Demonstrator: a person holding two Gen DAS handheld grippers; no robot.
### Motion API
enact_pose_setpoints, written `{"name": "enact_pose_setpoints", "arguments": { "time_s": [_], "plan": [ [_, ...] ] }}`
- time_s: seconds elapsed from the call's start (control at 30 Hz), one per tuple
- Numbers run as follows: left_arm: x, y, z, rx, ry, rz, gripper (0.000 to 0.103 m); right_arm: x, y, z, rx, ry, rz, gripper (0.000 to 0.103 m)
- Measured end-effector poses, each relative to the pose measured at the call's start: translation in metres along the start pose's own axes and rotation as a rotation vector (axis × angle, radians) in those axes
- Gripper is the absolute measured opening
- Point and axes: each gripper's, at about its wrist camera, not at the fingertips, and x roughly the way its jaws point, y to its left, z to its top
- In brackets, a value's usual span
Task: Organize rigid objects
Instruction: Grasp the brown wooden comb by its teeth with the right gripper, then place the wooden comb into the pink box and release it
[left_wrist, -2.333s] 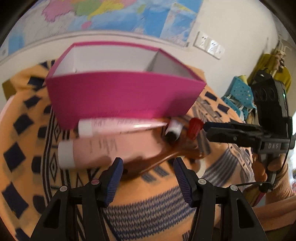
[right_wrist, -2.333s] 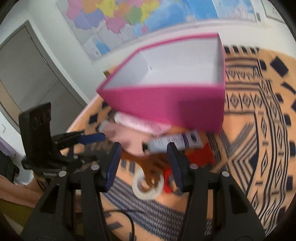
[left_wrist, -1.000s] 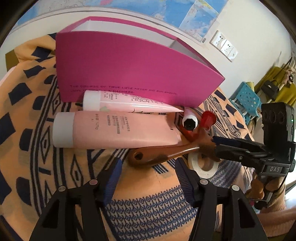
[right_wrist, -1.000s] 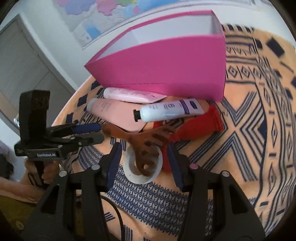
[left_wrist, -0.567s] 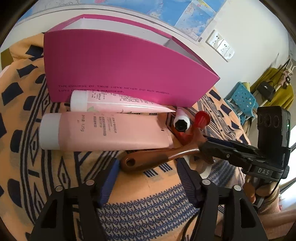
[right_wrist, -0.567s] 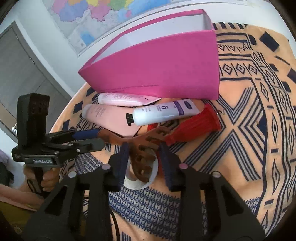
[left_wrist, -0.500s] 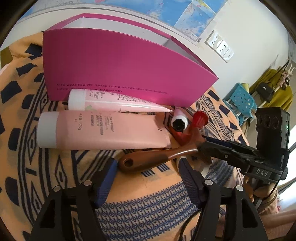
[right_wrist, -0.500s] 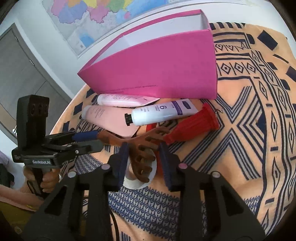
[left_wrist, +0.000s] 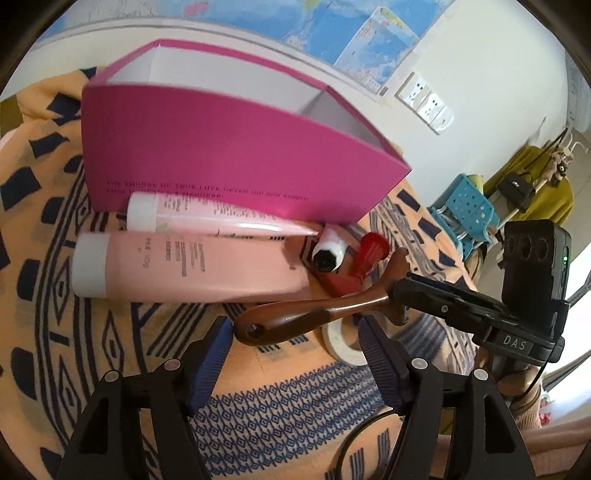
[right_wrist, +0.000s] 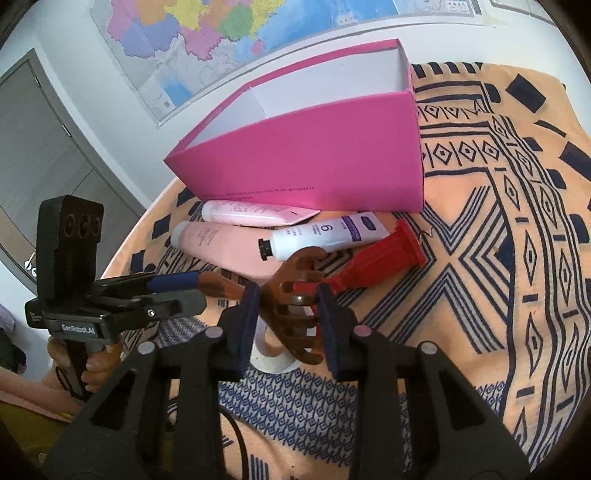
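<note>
My right gripper (right_wrist: 286, 317) is shut on the claw head of a brown wooden back scratcher (right_wrist: 295, 295) and holds it just above the cloth; the scratcher's handle (left_wrist: 295, 317) reaches toward my left gripper (left_wrist: 295, 354), which is open and empty right below it. My left gripper also shows in the right wrist view (right_wrist: 173, 291). An open pink box (right_wrist: 314, 162) stands behind. In front of it lie a large pink tube (left_wrist: 192, 267), a thin pink tube (left_wrist: 214, 219), a white tube (right_wrist: 325, 236) and a red tube (right_wrist: 373, 267).
A white tape roll (left_wrist: 341, 341) lies on the orange patterned cloth (right_wrist: 498, 295) under the scratcher's head. A wall with a map rises behind the box. A blue stool (left_wrist: 467, 212) stands off the table to the right.
My right gripper closed on the scratcher's claw head and lifted it slightly off the tape roll. My left gripper stayed open, with the handle's end now closer between its fingers.
</note>
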Motion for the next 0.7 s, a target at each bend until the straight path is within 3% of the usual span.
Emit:
{"name": "enact_pose_setpoints", "arguments": {
  "time_s": [0.3, 0.7],
  "plan": [
    [-0.027, -0.015, 0.025, 0.008, -0.099, -0.006, 0.071, -0.020, 0.009, 0.024, -0.039, -0.066, 0.032, 0.034],
    [-0.040, -0.035, 0.096, 0.110, -0.215, 0.058, 0.071, -0.035, 0.009, 0.086, -0.098, -0.176, 0.069, 0.034]
  ]
}}
